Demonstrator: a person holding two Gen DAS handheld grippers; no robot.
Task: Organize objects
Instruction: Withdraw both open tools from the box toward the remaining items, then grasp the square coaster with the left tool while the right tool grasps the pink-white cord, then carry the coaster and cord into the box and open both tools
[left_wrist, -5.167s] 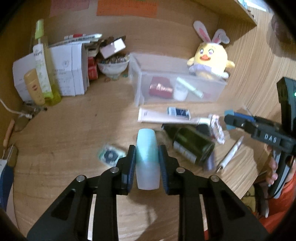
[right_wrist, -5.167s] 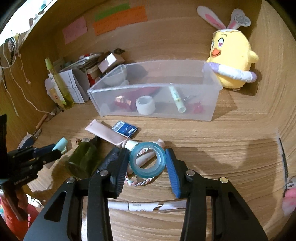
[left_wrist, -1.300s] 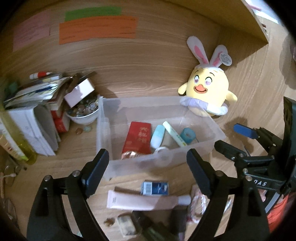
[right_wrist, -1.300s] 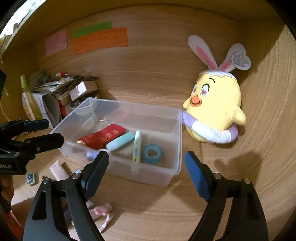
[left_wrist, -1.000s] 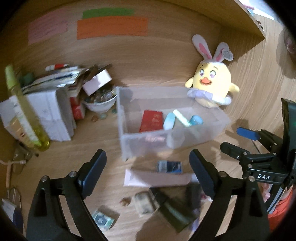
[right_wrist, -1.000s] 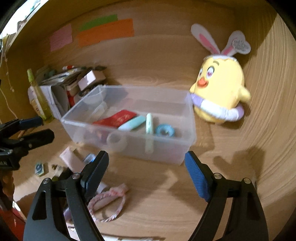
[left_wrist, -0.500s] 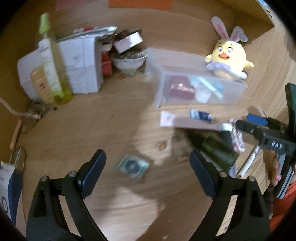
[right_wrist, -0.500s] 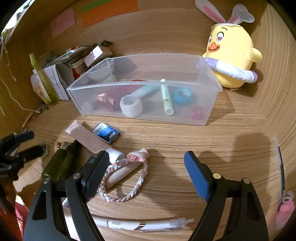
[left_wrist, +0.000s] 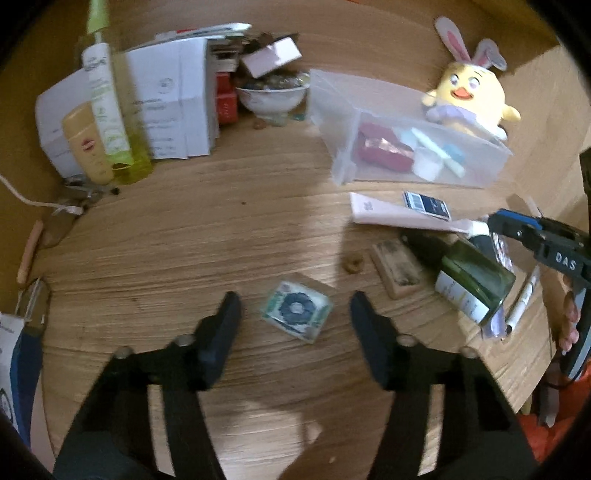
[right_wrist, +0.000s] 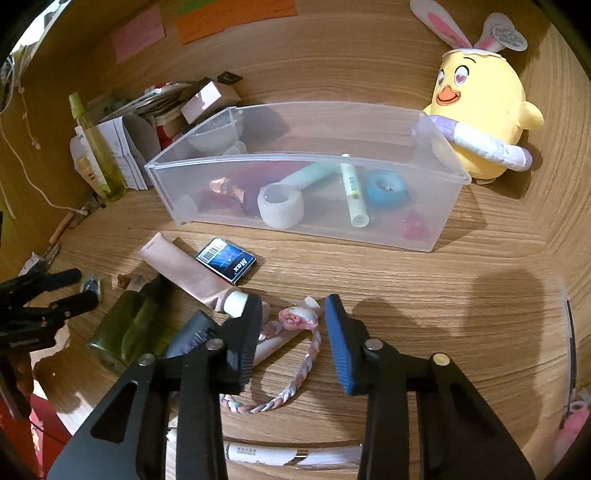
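In the left wrist view my left gripper (left_wrist: 293, 319) hangs low over the wooden desk, jaws closing. A small clear square packet (left_wrist: 295, 313) with a dark ring inside lies flat between them, untouched by either pad. In the right wrist view my right gripper (right_wrist: 293, 326) straddles the pink knot of a braided hair band (right_wrist: 299, 318). Its jaws are closing, and a gap still shows on the left side. The clear plastic bin (right_wrist: 295, 159) behind holds a white tape roll (right_wrist: 280, 206), a blue tape roll (right_wrist: 386, 189), a mint tube, a pale stick and a red packet.
Between the grippers lie a pink tube (right_wrist: 184, 271), a blue box (right_wrist: 226, 260), a dark green bottle (left_wrist: 469, 269), a wooden block (left_wrist: 397, 271) and a pen (left_wrist: 522, 301). A yellow plush chick (right_wrist: 480, 92), a bowl (left_wrist: 271, 98), papers and a spray bottle (left_wrist: 107, 110) line the back.
Both grippers came down from over the bin to the desk. Both pairs of jaws have narrowed, the left around the square packet, the right around the hair band's knot.
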